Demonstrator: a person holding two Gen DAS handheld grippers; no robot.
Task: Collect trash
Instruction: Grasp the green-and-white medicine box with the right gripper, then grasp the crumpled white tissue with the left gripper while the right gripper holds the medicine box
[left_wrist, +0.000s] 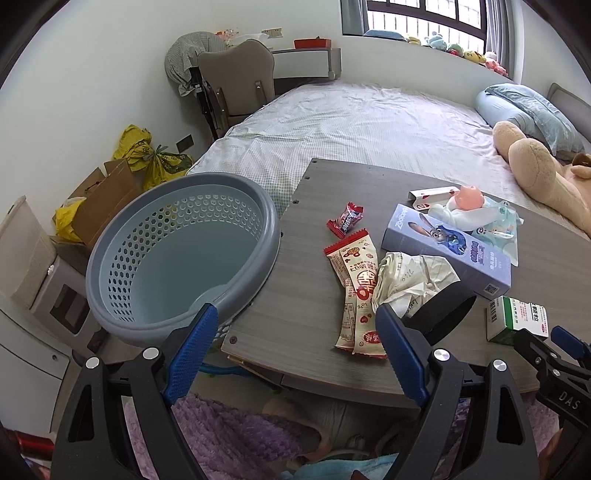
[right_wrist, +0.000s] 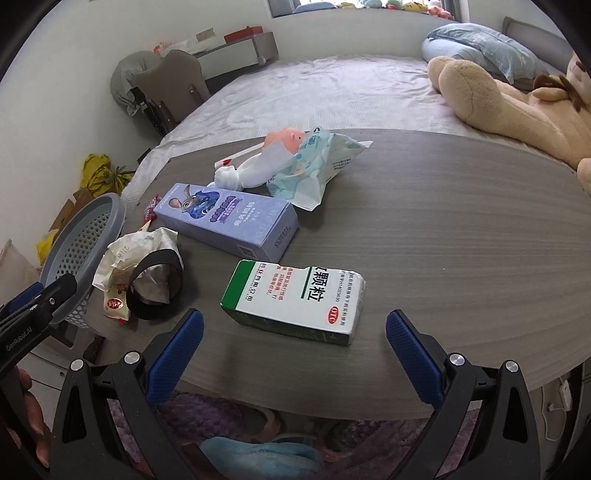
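An empty grey perforated basket (left_wrist: 177, 254) stands at the left edge of the grey wooden table (left_wrist: 295, 295). On the table lie a small red wrapper (left_wrist: 346, 218), red-and-cream snack wrappers (left_wrist: 356, 291), crumpled paper (left_wrist: 410, 280), a black tape ring (left_wrist: 445, 312), a purple carton (right_wrist: 229, 219), a green-and-white medicine box (right_wrist: 295, 299) and a pale blue wipes pack (right_wrist: 317, 162). My left gripper (left_wrist: 295, 321) is open, between basket and wrappers at the table's near edge. My right gripper (right_wrist: 295, 328) is open, straddling the medicine box without touching it.
A bed (left_wrist: 351, 118) lies behind the table with a beige plush toy (right_wrist: 498, 107) and blue pillow (left_wrist: 524, 110). A chair (left_wrist: 236, 81), cardboard box (left_wrist: 103, 203) and yellow bags (left_wrist: 147, 155) stand left of the bed. A pink-and-white toy (right_wrist: 266, 158) lies by the wipes.
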